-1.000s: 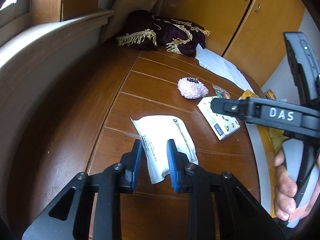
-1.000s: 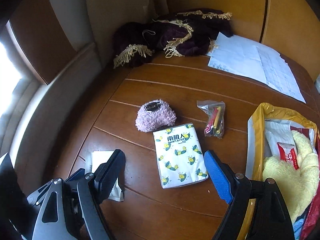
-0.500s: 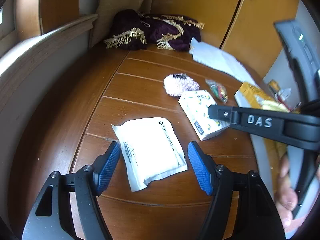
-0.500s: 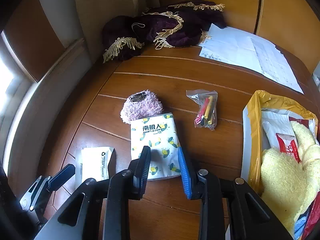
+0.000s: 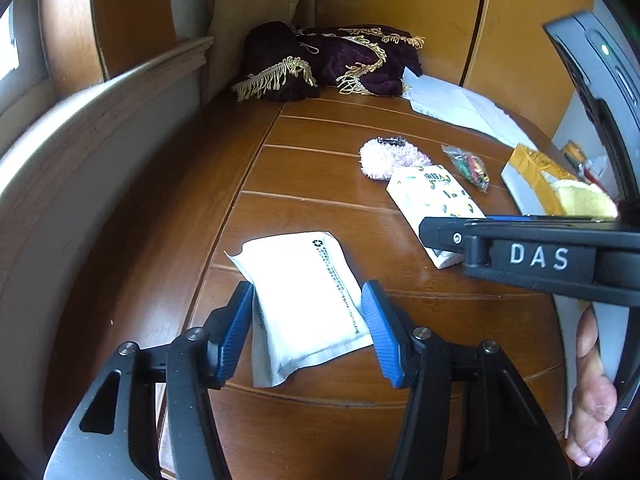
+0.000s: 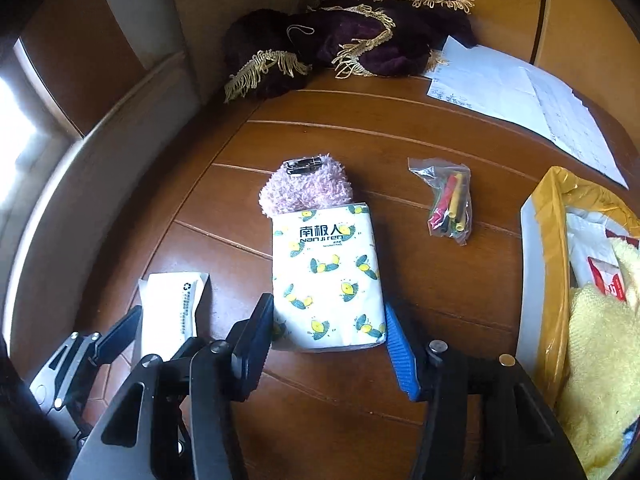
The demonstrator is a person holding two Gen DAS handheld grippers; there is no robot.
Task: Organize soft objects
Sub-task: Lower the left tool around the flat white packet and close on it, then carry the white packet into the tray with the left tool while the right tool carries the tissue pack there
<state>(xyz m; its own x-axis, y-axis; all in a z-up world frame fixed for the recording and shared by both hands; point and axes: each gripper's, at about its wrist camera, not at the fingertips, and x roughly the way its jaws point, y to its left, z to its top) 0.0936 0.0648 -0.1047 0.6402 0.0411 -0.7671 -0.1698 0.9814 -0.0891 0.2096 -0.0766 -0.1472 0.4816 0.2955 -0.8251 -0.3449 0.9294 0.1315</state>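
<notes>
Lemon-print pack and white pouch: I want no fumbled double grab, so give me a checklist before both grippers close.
1. Left gripper open, straddling the white pouch: ok.
2. Right gripper open, straddling the lemon-print pack: ok.
3. Pink fluffy item clear of the pack: not ok, it touches the pack's far end.
4. Fingers low enough to grip: cannot tell.
5. Yellow bag open: ok.

At the back of the brown wooden plank table [image 6: 420, 280], against the wall, a dark purple velvet cloth with gold fringe [image 6: 352, 44] lies bunched; just to its right white printed paper sheets [image 6: 520, 96] lie flat, one corner touching the cloth; behind them stand orange-brown wooden cabinet doors [image 5: 420, 12]. Nearer the middle lies a small clear plastic bag of coloured sticks [image 6: 448, 204], flat on the planks.
</notes>
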